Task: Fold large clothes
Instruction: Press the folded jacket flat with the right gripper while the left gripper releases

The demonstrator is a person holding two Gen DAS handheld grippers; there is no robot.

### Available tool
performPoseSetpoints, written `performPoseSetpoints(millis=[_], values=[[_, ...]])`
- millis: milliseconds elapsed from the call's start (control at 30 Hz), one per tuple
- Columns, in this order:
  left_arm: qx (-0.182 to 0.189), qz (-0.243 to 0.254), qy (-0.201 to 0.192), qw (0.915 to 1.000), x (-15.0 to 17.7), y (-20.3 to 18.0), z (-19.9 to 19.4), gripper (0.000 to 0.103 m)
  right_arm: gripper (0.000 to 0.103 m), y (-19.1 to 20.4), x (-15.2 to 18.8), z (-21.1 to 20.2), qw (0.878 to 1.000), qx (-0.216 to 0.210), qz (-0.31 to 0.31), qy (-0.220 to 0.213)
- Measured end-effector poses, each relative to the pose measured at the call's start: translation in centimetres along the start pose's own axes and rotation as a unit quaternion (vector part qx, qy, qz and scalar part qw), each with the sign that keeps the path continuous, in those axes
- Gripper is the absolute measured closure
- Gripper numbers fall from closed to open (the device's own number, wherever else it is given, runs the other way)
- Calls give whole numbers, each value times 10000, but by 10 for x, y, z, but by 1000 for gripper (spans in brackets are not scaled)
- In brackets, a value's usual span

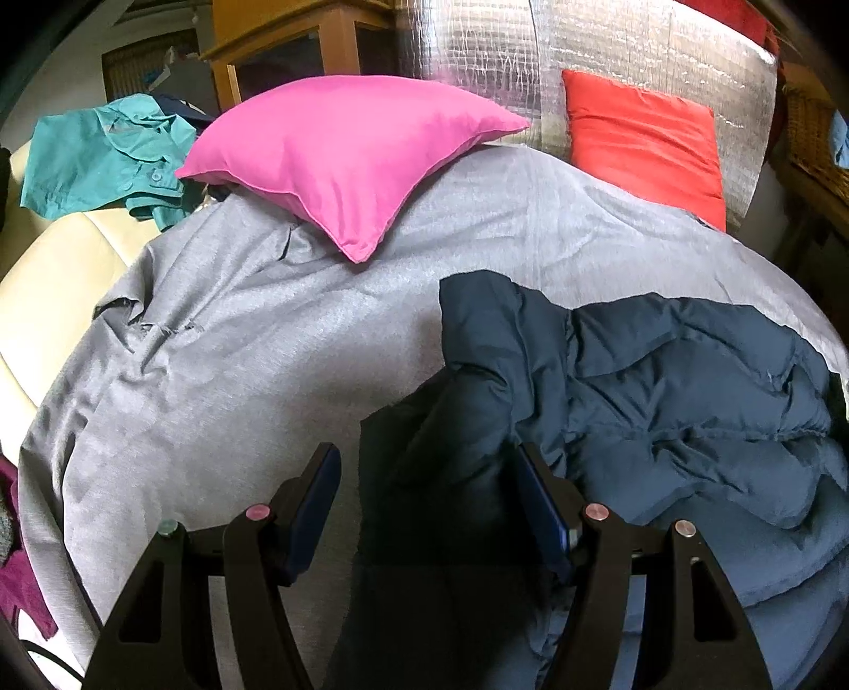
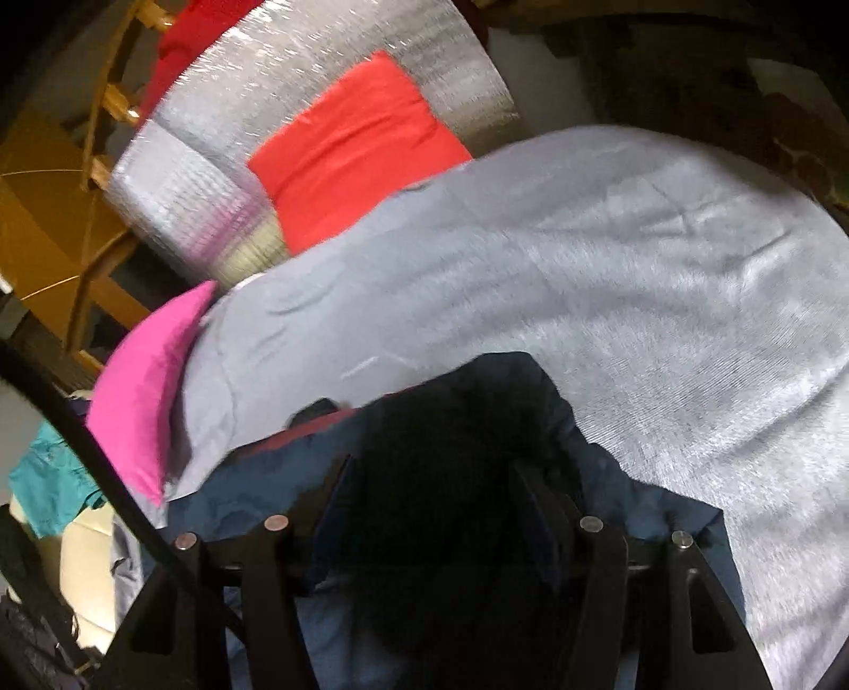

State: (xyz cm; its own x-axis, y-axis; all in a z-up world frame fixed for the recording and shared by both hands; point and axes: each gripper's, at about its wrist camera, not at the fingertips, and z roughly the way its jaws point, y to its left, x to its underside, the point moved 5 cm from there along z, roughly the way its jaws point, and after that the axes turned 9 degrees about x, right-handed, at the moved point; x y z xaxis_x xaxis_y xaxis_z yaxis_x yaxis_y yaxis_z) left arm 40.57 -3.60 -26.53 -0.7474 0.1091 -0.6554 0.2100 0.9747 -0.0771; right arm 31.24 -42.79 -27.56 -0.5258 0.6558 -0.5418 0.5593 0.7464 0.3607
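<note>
A navy quilted jacket (image 1: 663, 403) lies crumpled on the grey sheet (image 1: 239, 361) at the right. My left gripper (image 1: 430, 472) is open just above the jacket's left edge, its fingers astride a dark fold without clamping it. In the right wrist view the jacket (image 2: 637, 493) bunches up between and around my right gripper (image 2: 430, 477). The jaws stand wide with dark cloth between them. The view is blurred and dark there, so I cannot tell if they grip the cloth.
A pink pillow (image 1: 345, 154) and a red pillow (image 1: 647, 143) lie at the far end against a silver foil mat (image 1: 504, 53). A teal shirt (image 1: 106, 159) lies on a cream surface (image 1: 58, 276) at the left. Wooden furniture (image 1: 297, 37) stands behind.
</note>
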Motion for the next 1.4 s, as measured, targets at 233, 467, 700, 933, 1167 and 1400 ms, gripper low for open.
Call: performPoseSetpoints(millis=[233, 467, 700, 933, 1167, 1400], values=[[1, 86, -63, 9999, 1, -4, -8, 35, 39, 13, 27, -41, 9986, -285, -435, 62], [14, 87, -69, 9999, 4, -9, -12, 35, 40, 9, 58, -2, 9954, 77, -602, 745], [194, -376, -257, 9988, -13, 15, -28, 35, 40, 59, 47, -27, 9949, -186, -962, 236], [-263, -282, 619, 9973, 0, 39, 2, 33, 40, 121, 52, 28, 9894, -269, -1103, 907], [-114, -331, 898, 9953, 5, 50, 10, 31, 38, 134, 49, 53, 9856, 408, -1229, 1088], [-285, -329, 655, 9969, -1, 62, -7, 31, 39, 203, 68, 21, 9794, -350, -1735, 970]])
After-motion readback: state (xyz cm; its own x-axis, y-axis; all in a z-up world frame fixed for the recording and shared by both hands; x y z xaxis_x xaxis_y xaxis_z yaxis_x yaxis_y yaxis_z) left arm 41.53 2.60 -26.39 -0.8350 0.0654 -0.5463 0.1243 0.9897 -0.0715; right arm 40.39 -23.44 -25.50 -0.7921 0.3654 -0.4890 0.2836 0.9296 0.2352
